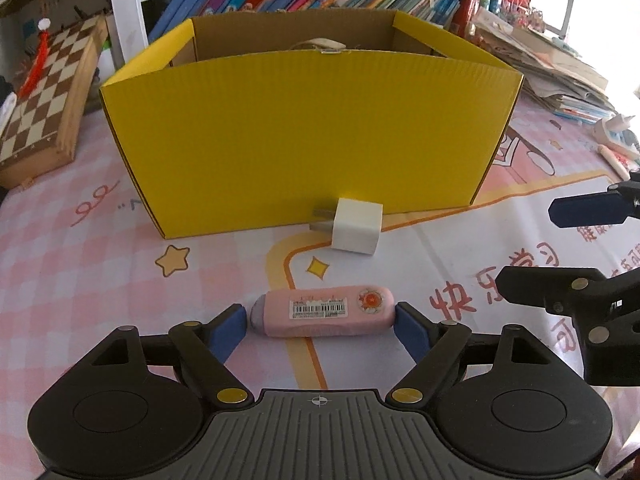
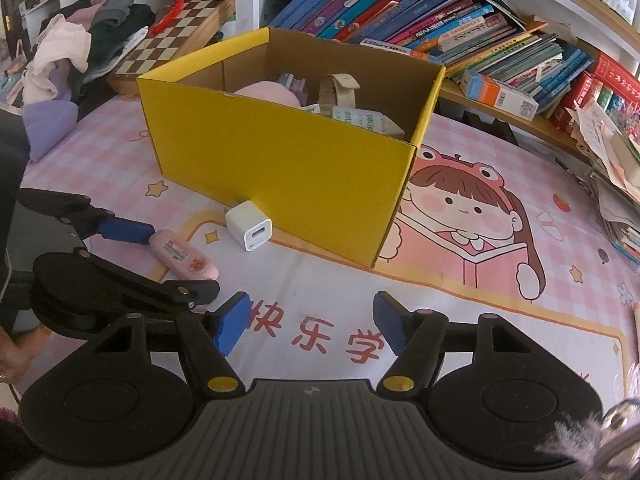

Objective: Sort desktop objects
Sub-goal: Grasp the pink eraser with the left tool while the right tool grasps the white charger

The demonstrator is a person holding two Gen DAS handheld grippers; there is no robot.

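Observation:
A pink oblong eraser-like case [image 1: 322, 312] with a barcode label lies on the patterned mat between the fingers of my left gripper [image 1: 322, 326], which is open around it, the pads close to both ends. The case also shows in the right wrist view [image 2: 184, 255]. A white USB charger cube [image 1: 354, 231] lies against the front wall of the yellow cardboard box [image 1: 304, 136]; both also show in the right wrist view, charger [image 2: 249, 229], box [image 2: 288, 168]. My right gripper [image 2: 312, 322] is open and empty over the mat, right of the left gripper.
The box holds a pink pouch [image 2: 268, 94], a beige strap [image 2: 340, 90] and packets. A chessboard [image 1: 36, 92] stands left of the box. Leaning books [image 2: 440, 28] and paper stacks [image 1: 552, 68] line the back and right. Clothes [image 2: 80, 48] pile at far left.

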